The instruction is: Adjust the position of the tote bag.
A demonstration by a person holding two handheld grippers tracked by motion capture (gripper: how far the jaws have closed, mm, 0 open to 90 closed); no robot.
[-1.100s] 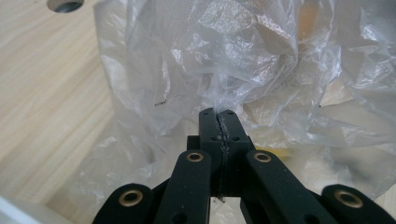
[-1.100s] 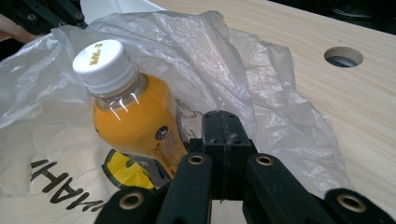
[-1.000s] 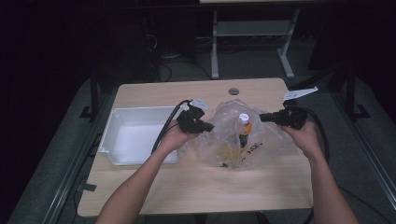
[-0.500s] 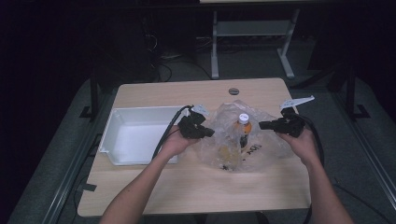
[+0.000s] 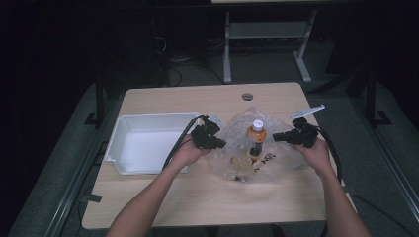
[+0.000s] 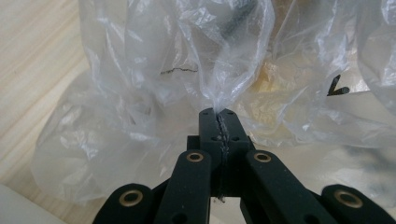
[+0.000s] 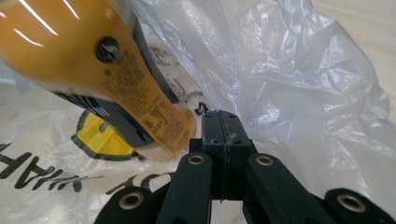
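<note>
Two black grippers work on one clear plastic bag (image 5: 257, 148) that lies crumpled near the middle of the wooden table (image 5: 197, 197). One bottle (image 5: 256, 140) of orange liquid with a white cap stands upright inside the bag, between the two grippers. The left gripper (image 5: 220, 143) is at the bag's left edge, and in the left gripper view its two jaws are pressed fully together with a twisted fold of the bag's film (image 6: 219, 93) pinched in the seam between them. The right gripper (image 5: 276, 138) is at the bag's right edge; in the right gripper view its two jaws (image 7: 223, 135) are likewise closed tight, with the film bunched against their tips, though whether any of it is caught between them is hard to tell. That same view shows the bottle (image 7: 93, 70) just beside the jaw tips, its printed label facing the camera, and dark lettering on the bag beneath it. One white rectangular tray (image 5: 116, 148) sits on the table just left of the left hand (image 5: 188, 153), apart from the bag. One small round grommet (image 5: 247, 96) is set in the tabletop's far edge.
</note>
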